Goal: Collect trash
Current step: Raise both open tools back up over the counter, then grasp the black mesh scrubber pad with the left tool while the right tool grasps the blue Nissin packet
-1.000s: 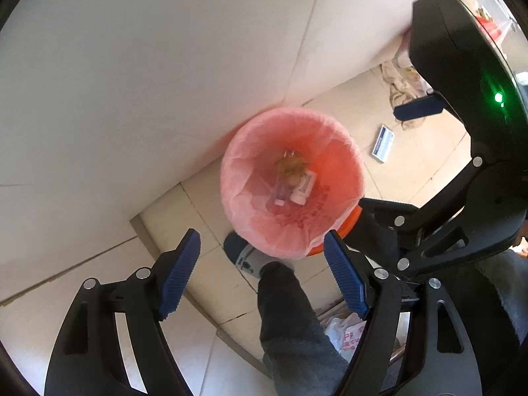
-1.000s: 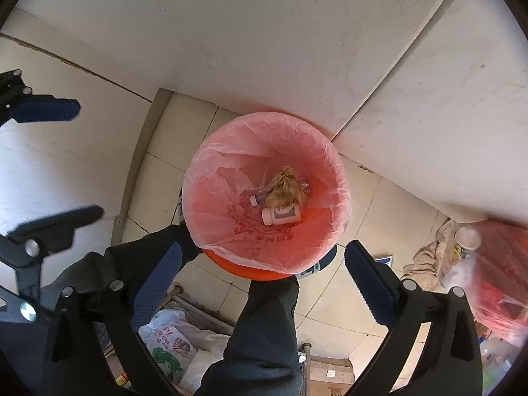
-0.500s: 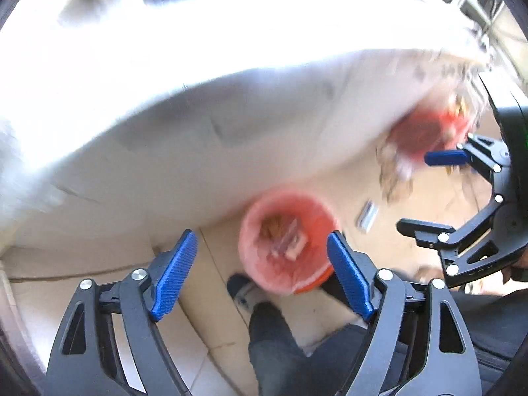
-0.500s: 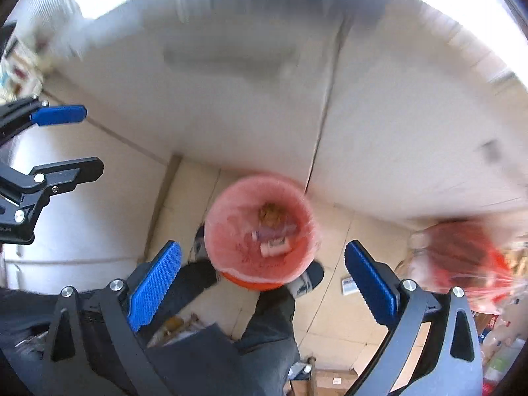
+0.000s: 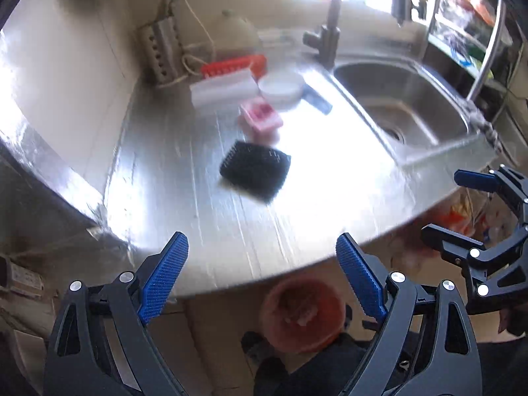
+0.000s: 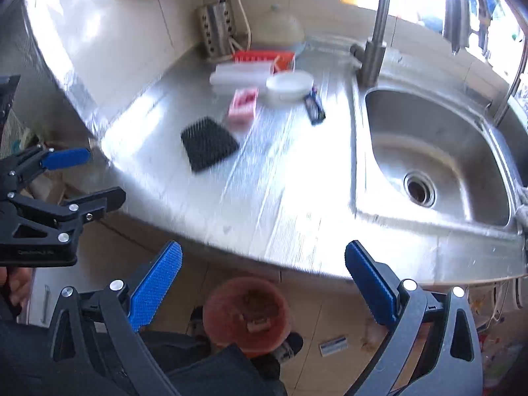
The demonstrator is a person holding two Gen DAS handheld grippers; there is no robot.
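Trash bin (image 5: 302, 315) sits on floor below both empty tools.

A steel counter (image 6: 290, 198) runs into a stainless sink basin (image 6: 462, 151) with a round drain (image 6: 419, 188) and a tall metal tap (image 6: 373, 56) behind it. On the counter lies a black bristly square mat (image 6: 208, 143), with a pink moulded tray (image 6: 243, 104) just beyond it. Near those sit a shallow white round dish (image 6: 289, 84), a white ribbed rectangular box (image 5: 224, 89) and a red slotted plastic basket (image 6: 264, 57). A perforated metal utensil holder (image 6: 216, 31) stands against the tiled wall.
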